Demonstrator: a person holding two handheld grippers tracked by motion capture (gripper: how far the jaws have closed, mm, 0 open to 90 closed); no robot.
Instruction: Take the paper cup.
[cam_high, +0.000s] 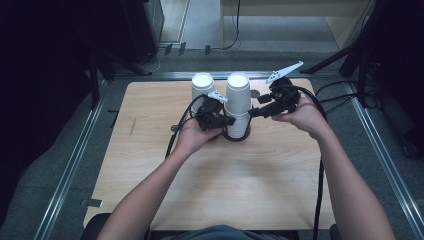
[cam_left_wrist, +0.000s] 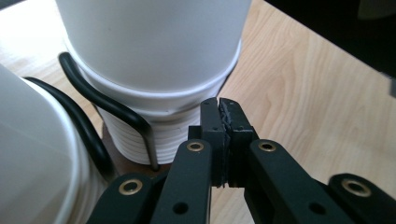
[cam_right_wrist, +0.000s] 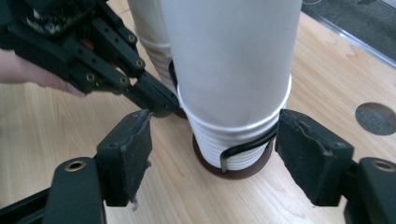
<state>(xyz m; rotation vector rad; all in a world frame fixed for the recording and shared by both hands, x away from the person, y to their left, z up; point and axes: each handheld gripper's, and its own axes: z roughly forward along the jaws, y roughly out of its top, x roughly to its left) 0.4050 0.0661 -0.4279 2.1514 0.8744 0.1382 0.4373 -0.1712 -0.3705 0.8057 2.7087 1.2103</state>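
Left gripper (cam_left_wrist: 218, 109): jaws pressed together, empty — beside the cup stack (cam_left_wrist: 154, 70).
Right gripper (cam_right_wrist: 212, 140): jaws stood apart — straddling that stack's base.

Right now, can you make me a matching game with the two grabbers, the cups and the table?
Things:
1. left gripper
2. right gripper
3. front cup stack
4. table

States:
A. light wood
B. jaws wide open around the cups
C. jaws pressed shut
D. white, standing in a black wire holder

Pairs: 1-C, 2-B, 3-D, 4-A
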